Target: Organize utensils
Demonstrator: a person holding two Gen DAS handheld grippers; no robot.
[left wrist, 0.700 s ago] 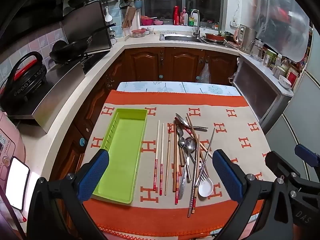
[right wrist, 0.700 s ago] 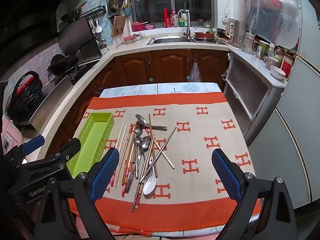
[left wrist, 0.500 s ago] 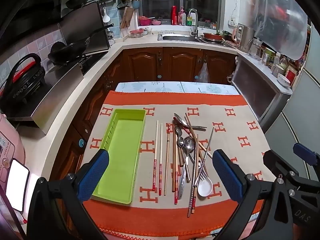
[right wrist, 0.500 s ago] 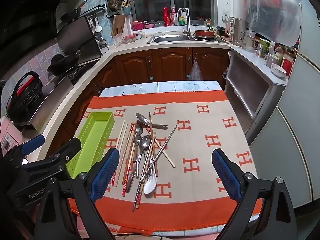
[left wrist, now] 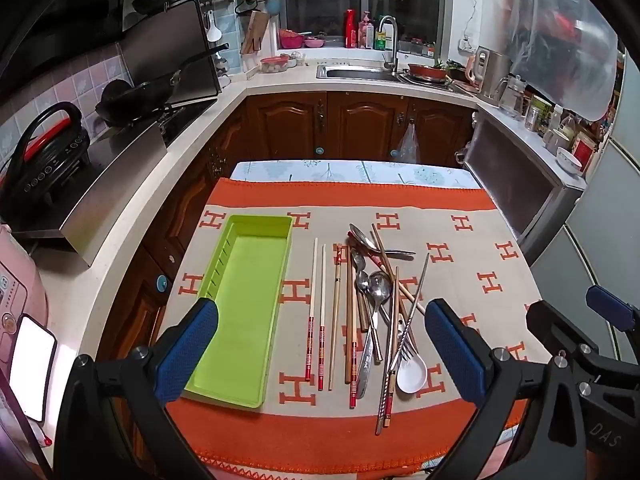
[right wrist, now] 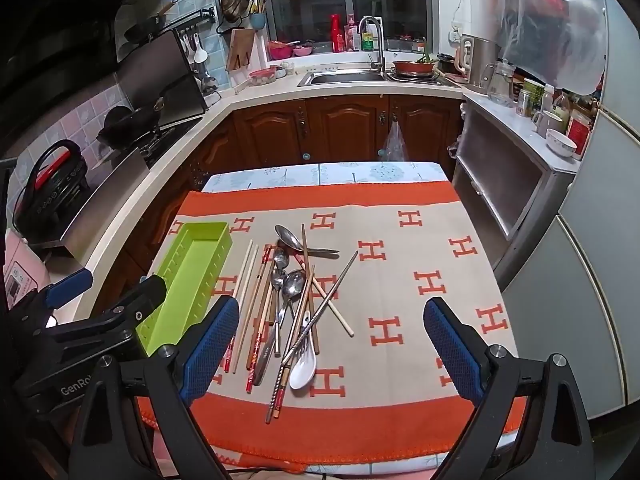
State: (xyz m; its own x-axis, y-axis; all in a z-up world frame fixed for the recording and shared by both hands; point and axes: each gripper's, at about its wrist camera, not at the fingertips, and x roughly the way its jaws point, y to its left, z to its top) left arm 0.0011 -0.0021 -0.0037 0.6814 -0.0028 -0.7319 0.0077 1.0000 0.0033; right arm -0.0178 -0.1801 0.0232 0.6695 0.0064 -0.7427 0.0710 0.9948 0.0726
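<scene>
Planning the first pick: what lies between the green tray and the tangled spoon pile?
Loose chopsticks lie side by side on the cloth between the green tray and the spoon pile; clearest in the left wrist view.

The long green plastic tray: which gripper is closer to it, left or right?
Left. The left gripper hangs over the near end of the long green plastic tray, one finger in front of it. The right gripper is farther right, beyond the pile of utensils.
</scene>
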